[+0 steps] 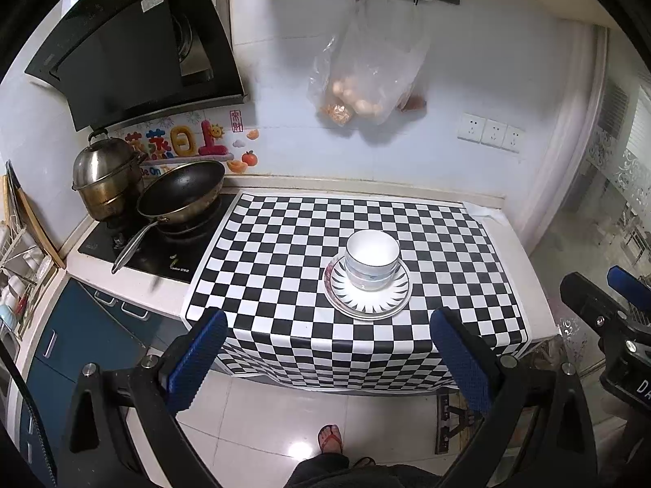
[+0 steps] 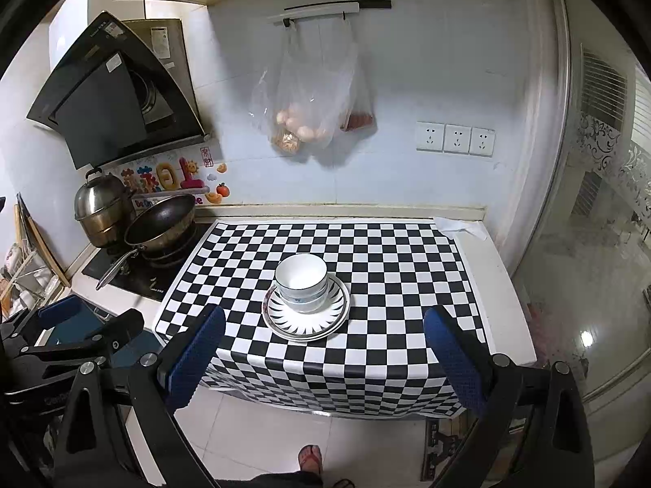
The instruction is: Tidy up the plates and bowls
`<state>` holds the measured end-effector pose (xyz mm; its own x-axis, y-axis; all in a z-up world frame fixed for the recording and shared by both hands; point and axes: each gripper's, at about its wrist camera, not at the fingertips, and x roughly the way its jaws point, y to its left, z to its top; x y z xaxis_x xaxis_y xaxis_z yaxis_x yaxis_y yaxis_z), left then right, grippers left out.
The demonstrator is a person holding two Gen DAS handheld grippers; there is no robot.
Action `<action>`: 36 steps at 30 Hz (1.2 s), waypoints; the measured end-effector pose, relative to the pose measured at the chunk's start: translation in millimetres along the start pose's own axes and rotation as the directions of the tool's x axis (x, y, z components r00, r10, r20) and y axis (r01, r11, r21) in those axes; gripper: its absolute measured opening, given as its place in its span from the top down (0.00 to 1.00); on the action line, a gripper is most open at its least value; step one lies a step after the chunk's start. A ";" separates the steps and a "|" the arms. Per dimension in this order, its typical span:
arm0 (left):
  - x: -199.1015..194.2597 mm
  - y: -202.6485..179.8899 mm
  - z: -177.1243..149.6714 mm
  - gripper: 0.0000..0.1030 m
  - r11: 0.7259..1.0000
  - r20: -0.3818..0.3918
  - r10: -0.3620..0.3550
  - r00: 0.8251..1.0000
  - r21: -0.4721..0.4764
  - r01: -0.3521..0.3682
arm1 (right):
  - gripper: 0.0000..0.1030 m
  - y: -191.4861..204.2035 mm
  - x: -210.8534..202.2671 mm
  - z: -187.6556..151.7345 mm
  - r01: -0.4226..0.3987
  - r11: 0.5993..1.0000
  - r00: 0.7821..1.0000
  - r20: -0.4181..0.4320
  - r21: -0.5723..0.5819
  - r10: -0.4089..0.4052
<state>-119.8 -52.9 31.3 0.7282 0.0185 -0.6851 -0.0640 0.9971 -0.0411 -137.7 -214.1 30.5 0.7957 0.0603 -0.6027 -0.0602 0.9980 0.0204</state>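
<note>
Stacked bowls (image 1: 372, 260) nested on stacked plates (image 1: 367, 293), centre of the frame in both views, on the checkered cloth (image 1: 285, 244) over the counter (image 1: 512, 252). Left hand-held gripper (image 1: 329, 349) released, jaws spread wide, holding nothing, low in the frame and well short of the stack. Right hand-held gripper (image 2: 323, 345) likewise released and empty, equally far back.

Likely risks: tall bowl stack sitting off-centre toward the upper left of the plates, so prone to tipping or sliding if nudged from one side; glazed rims slippery against the pads (image 2: 195, 354); loose cloth draped over the counter's front edge, apt to drag the whole pile if snagged.

Count: bowls apparently three, exact number hard to tell; plates two, judging by the doubled rim; two hand-held grippers.
</note>
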 end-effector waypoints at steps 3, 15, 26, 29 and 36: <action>-2.0 1.4 1.6 0.01 1.000 0.006 -0.001 1.000 0.004 0.001 | 0.03 -0.9 -2.4 0.0 0.003 1.000 1.000 0.003 0.001 -0.003; -5.5 0.0 2.8 0.01 1.000 0.017 0.005 1.000 0.015 -0.005 | 0.03 -5.8 -3.3 1.8 0.007 1.000 1.000 0.009 0.007 -0.007; -6.0 0.7 4.0 0.01 1.000 0.019 0.004 1.000 0.021 -0.005 | 0.03 -6.7 -3.4 2.3 0.007 1.000 1.000 0.009 0.008 -0.007; -6.7 0.4 4.0 0.01 1.000 0.021 0.005 1.000 0.021 -0.006 | 0.03 -8.4 -3.6 2.6 0.010 1.000 1.000 0.014 0.007 -0.011; -6.3 1.5 5.4 0.01 1.000 0.022 0.003 1.000 0.026 -0.004 | 0.03 -11.5 -2.7 3.3 0.016 1.000 1.000 0.017 0.008 -0.016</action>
<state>-120.9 -51.1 39.5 0.7430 0.0232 -0.6689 -0.0489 0.9986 -0.0196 -137.2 -225.7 34.5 0.8069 0.0445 -0.5889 -0.0425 0.9989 0.0172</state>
